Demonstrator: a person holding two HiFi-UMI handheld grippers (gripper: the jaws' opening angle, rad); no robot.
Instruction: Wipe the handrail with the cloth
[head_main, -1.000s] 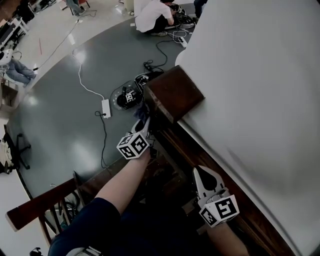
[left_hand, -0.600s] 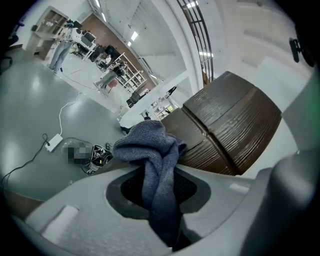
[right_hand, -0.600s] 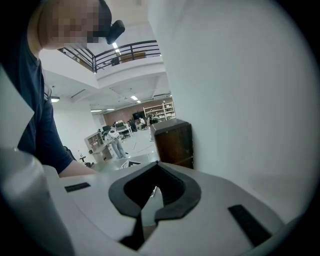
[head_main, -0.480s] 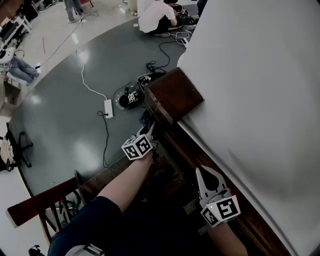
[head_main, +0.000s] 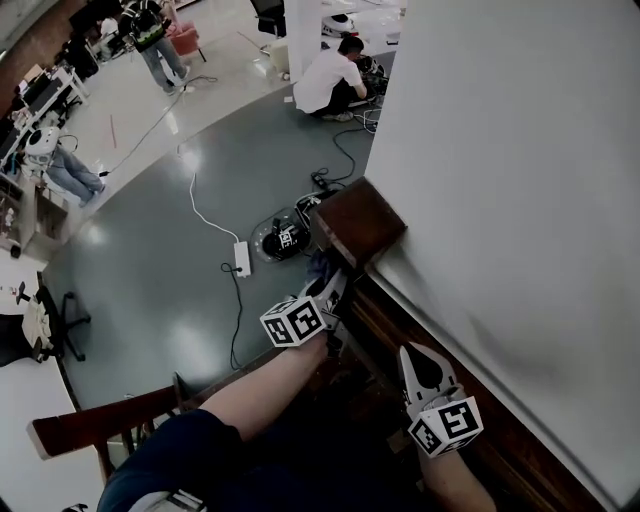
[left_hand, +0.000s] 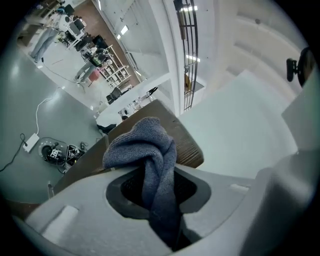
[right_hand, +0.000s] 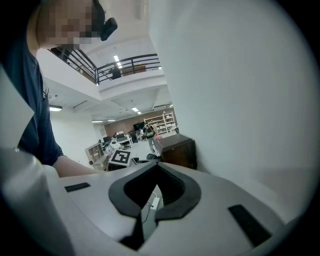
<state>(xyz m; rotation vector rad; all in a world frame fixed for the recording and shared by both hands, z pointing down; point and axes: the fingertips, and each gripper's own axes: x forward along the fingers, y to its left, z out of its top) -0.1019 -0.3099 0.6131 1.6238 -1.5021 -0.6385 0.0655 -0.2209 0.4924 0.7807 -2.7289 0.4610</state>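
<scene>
Left gripper (head_main: 328, 288) pinches bunched, knitted grey-blue cloth (left_hand: 145, 150) beside wooden handrail (head_main: 385, 325).

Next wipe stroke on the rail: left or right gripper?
Left. The left gripper is shut on the grey-blue knitted cloth, right at the dark wooden handrail by the square post cap. The right gripper sits farther back, jaws together on nothing.
</scene>
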